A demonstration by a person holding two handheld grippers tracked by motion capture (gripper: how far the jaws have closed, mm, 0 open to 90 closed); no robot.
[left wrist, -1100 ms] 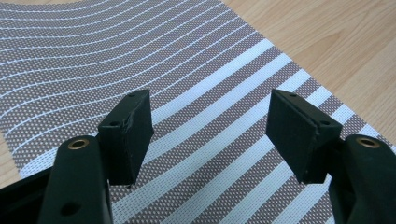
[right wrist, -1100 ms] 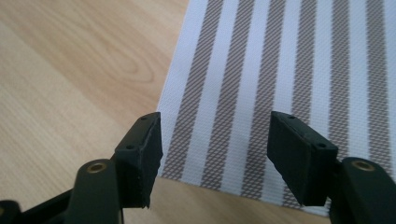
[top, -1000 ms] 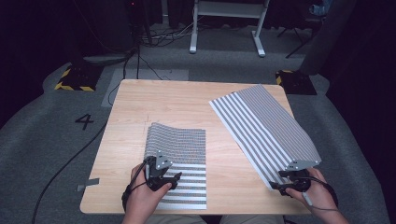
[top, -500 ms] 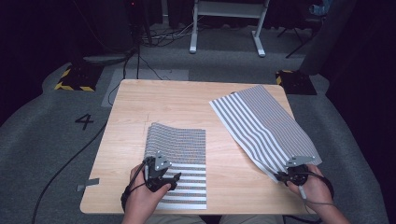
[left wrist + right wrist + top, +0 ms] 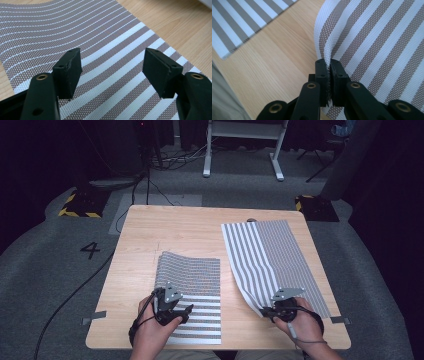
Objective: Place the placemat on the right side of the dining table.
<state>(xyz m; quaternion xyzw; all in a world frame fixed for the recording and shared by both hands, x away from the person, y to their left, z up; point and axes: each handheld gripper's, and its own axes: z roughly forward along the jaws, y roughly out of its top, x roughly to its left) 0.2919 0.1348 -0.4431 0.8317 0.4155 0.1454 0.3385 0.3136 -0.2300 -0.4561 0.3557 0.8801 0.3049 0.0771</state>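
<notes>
Right hand-held gripper point(image 5: 274, 311) shifted inward (jaws just closed), pinching striped mat point(image 5: 280, 257), left hand-held gripper point(image 5: 181, 312) wide.

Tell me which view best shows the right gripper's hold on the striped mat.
The right gripper view: its fingers pinch the right mat's edge up close. The high view shows the right gripper small at that mat's near corner. The left gripper view shows another mat.

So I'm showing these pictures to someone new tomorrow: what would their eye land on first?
Most likely the two striped mats on the wooden table: the left mat lies near the front edge, partly folded over itself, and the right mat stretches toward the far right corner. Next, the right gripper, its fingers shut on the right mat's near edge and lifting it. The left gripper hangs open over the left mat.
</notes>
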